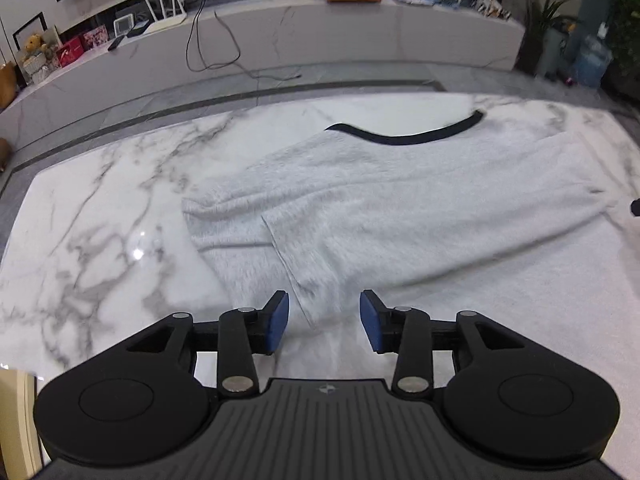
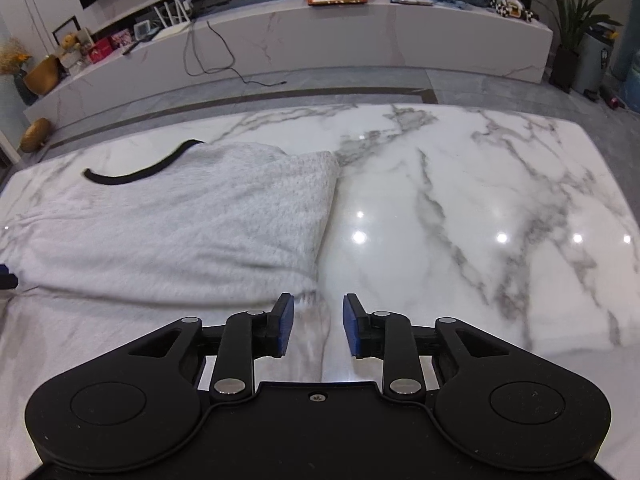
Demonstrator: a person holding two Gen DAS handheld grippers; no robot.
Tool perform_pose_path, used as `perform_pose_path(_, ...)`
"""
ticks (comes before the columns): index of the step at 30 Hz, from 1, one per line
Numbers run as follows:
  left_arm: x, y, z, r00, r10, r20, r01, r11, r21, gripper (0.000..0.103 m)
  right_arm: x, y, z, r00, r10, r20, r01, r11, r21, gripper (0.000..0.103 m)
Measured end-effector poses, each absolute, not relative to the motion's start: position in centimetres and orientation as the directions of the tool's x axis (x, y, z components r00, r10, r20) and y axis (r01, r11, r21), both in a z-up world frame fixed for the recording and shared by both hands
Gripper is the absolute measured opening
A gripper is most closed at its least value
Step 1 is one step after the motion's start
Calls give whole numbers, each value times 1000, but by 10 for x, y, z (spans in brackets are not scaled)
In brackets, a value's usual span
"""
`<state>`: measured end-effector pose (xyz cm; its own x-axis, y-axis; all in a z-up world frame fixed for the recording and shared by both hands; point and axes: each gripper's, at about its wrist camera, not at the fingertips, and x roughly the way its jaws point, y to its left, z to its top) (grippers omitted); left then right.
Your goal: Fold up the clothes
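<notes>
Mid-fold: grey shirt lies on the marble table, partly folded, black collar at far edge. Left gripper empty, jaws apart, sleeve flap just ahead. Right gripper empty, jaws apart, shirt's folded edge ahead-left. Next, likely: pinch near hem, fold toward collar

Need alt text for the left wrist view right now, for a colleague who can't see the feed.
The open left claw hovers over a light grey shirt lying partly folded on a white marble table, its blue pads flanking the nearest fabric corner without gripping it. The shirt's black collar lies at the far side.
</notes>
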<state>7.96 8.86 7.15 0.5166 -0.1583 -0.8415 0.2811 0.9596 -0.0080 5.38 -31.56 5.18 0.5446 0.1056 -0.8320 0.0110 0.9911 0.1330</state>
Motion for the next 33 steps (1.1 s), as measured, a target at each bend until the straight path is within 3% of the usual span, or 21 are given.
perform_pose_path(4,23,90,88,526,-216,-822,326,945,-39,41,3,-311,64,559,117,-821,-43,993,113,42)
perform_pose_path(13,-114,86,101,527,-299,-795,533,845,35,43,-115,-282,79,530,216,-820,-290,955,64,42)
perform_pose_path(23,-221,29,54,538,-242,-808,765,543,347,49,-224,-216,61,478,258,-840,-621,776,-114,53)
perform_pose_path(29,-254,-1,16,567,-142,-811,801,323,504,49,-264,-175,27,512,143,-847,-725,600,-337,54)
perform_pose_path(33,-265,-5,-7,603,-64,-795,784,227,577,49,-263,-168,10,511,76,-856,-740,546,-393,54)
